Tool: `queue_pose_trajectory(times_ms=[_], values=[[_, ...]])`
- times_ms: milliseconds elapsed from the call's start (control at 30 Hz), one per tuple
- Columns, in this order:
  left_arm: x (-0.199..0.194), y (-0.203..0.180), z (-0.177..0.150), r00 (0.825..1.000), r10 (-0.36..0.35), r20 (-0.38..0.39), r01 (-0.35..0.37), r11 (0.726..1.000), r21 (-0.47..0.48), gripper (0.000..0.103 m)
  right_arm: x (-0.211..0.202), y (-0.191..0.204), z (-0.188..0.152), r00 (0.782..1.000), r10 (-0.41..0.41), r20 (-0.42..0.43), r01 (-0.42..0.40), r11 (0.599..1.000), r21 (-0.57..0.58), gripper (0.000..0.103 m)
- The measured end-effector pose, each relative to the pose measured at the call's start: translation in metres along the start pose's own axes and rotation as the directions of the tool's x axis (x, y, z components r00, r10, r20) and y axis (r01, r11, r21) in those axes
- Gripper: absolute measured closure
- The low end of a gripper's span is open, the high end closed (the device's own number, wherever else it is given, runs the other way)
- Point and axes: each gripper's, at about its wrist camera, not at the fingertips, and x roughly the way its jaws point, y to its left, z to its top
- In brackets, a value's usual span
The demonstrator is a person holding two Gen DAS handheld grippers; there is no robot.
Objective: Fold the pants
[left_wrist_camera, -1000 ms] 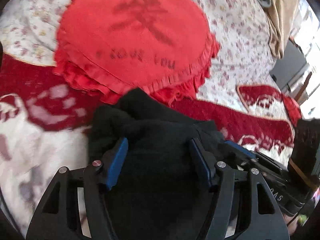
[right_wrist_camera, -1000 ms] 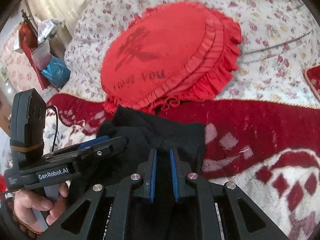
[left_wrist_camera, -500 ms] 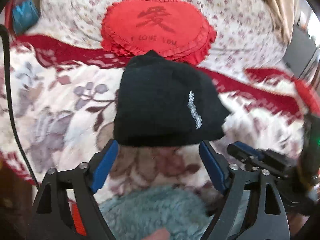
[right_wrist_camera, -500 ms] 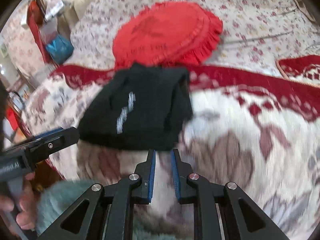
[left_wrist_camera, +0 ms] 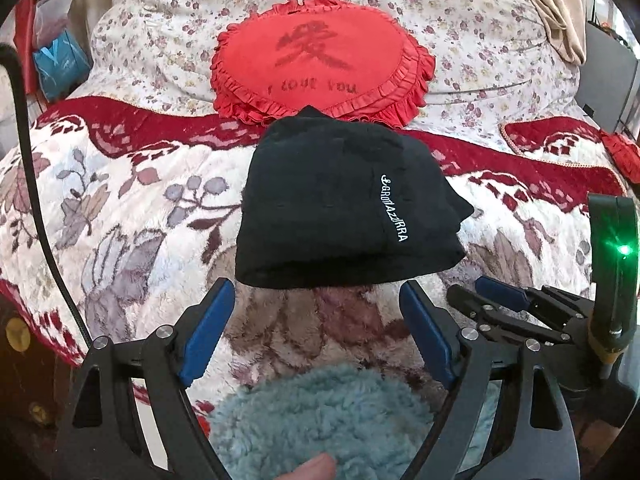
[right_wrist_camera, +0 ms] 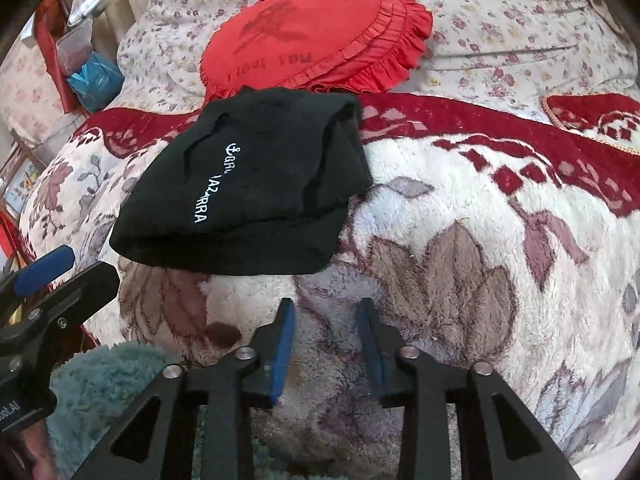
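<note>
Left wrist view shows the pants (left_wrist_camera: pixel 344 204) lying as a compact black bundle on the patterned blanket (left_wrist_camera: pixel 120 208) of the bed, their far edge just touching the red frilled cushion (left_wrist_camera: pixel 320 60). White lettering runs along the top layer, which suggests the outer leg has been turned uppermost in the last fold. The left tongs (left_wrist_camera: pixel 316 320) stand wide and released just short of the bundle's near edge, nothing between the blue pads. The right tongs (right_wrist_camera: pixel 326 340) have just been opening; they too are released, holding nothing, with only blanket showing between them. Both point down at the bed from the near side, clear of the cloth, which fits a fold that looks finished and let go. A teal fleecy sleeve (left_wrist_camera: pixel 320 412) shows at the bottom of the frame.
</note>
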Motion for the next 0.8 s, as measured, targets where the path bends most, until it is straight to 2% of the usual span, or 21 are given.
queue_pose_trajectory(times_ms=[400,800], values=[[-0.0002,0.0045,0.0001,1.000,-0.013,-0.004,0.013,1.000,-0.020,0.019,0.0021,0.0017,-0.0003,1.000,0.001,0.002,-0.001,1.000,0.000,0.067],[-0.0021,0.0023,0.0010,1.000,-0.012,0.004,0.012,1.000,0.000,0.018,0.0018,0.0020,-0.0009,1.000,0.005,0.003,-0.005,1.000,0.006,0.066]])
